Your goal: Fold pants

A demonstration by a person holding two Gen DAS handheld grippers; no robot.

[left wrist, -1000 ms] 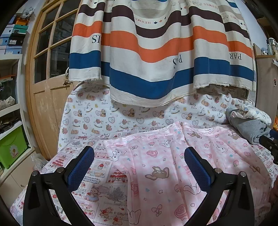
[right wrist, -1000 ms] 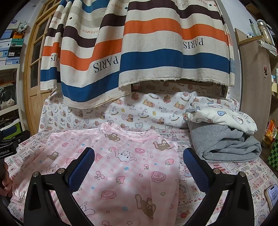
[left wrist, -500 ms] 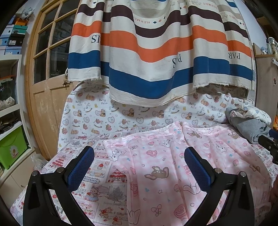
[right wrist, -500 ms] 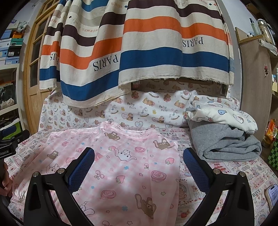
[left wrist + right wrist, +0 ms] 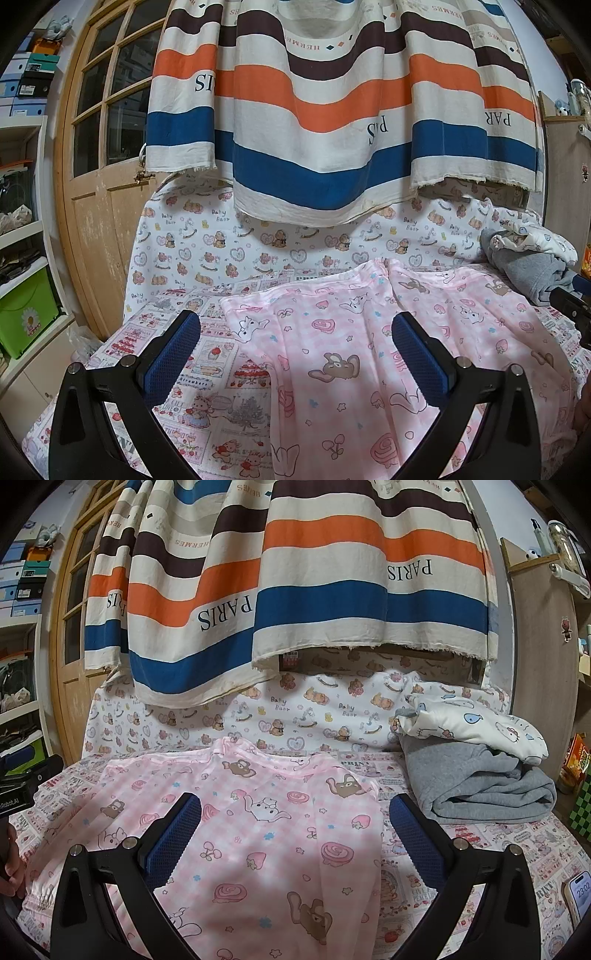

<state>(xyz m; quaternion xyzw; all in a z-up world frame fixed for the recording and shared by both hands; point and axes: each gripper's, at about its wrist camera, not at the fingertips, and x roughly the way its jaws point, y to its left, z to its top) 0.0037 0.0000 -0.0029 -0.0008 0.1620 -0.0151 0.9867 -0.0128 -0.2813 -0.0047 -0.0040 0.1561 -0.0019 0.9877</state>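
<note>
Pink checked pants (image 5: 369,354) with cartoon animals lie spread flat on a printed bed sheet (image 5: 207,369), legs running away toward the back. My left gripper (image 5: 295,325) hovers open above their left leg, nothing between its blue pads. The right wrist view shows the same pants (image 5: 266,834) filling the middle, with my right gripper (image 5: 295,808) open above their right leg and holding nothing. The other gripper's black body (image 5: 26,786) shows at the left edge of that view, a hand beneath it.
A folded grey garment (image 5: 480,790) with a white printed cloth (image 5: 472,727) on top sits at the right. A striped curtain (image 5: 295,590) hangs behind the bed. A phone (image 5: 578,897) lies at the front right. A wooden door (image 5: 103,184) and shelves stand left.
Both views have shifted only slightly; the pants lie as before and both grippers stay open.
</note>
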